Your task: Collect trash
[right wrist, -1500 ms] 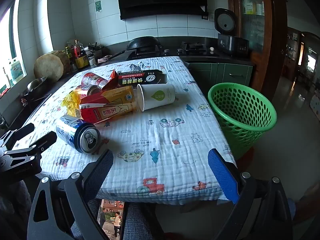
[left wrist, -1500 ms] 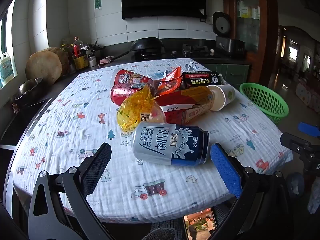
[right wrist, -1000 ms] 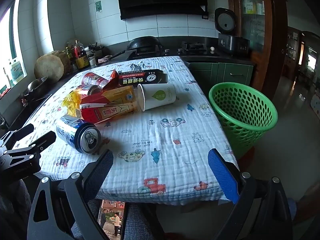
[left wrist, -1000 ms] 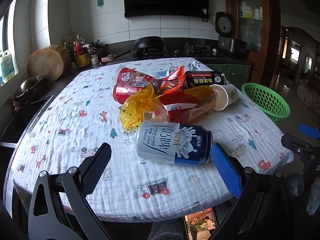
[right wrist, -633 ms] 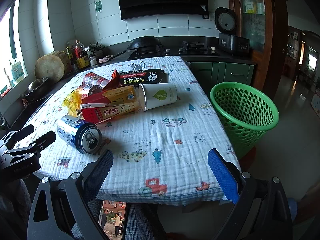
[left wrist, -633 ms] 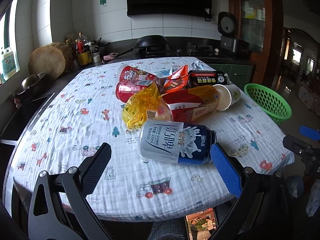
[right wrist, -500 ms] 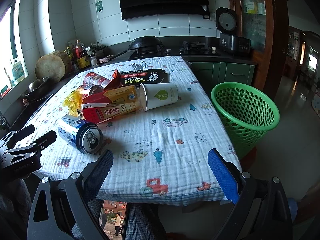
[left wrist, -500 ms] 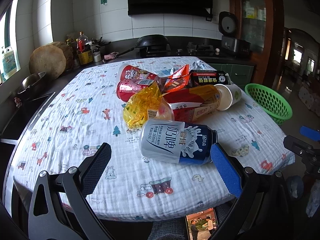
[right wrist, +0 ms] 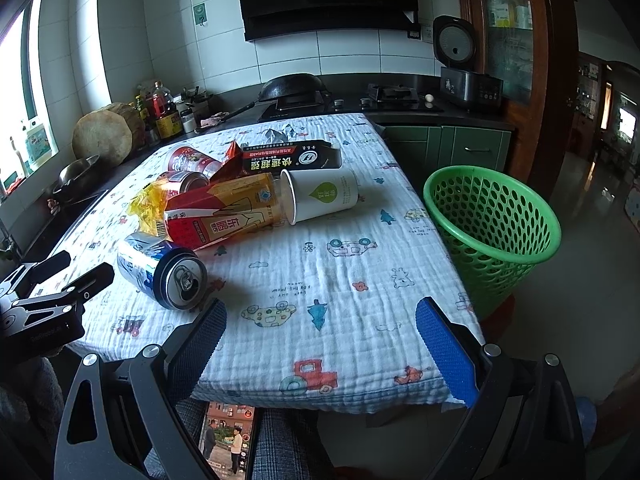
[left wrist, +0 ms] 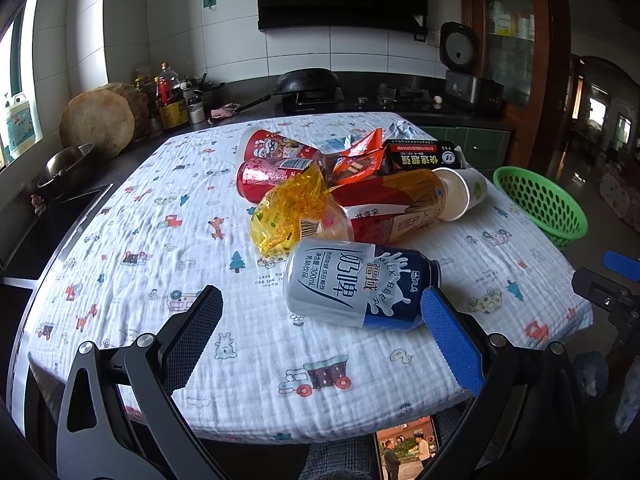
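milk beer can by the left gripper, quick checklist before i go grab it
1. Left gripper open wide enough for the can: ok, both fingers spread, nothing held.
2. Milk beer can lined up between the fingers: not ok, it lies on its side towards the blue pad, off centre.
3. Can free of the pile: cannot tell, the yellow wrapper lies right behind it.
4. Green basket open to take it: ok, it stands beside the table, mouth up.
5. Right gripper out of the way: ok, open over bare tablecloth.
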Action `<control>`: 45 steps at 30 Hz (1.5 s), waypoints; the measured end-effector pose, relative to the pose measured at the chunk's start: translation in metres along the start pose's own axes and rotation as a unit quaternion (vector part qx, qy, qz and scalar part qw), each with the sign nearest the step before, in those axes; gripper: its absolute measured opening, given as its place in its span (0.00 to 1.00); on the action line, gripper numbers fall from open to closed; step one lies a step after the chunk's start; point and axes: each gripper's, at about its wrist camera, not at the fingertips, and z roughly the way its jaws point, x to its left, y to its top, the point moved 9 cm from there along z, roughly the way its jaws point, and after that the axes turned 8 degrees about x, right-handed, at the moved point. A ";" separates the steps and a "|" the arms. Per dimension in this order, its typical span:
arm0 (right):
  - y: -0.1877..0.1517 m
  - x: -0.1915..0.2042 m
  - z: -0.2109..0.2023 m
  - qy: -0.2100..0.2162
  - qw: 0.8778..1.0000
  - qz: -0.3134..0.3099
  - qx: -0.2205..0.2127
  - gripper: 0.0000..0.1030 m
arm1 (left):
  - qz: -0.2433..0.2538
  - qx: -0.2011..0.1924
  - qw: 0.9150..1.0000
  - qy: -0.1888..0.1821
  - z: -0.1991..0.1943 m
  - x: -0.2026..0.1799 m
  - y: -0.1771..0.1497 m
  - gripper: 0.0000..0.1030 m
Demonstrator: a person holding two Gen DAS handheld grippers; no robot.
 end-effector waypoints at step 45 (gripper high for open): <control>0.013 -0.024 0.043 0.073 0.997 -0.012 -0.003 0.90 | -0.303 0.206 0.930 -0.023 0.090 0.004 0.007 0.94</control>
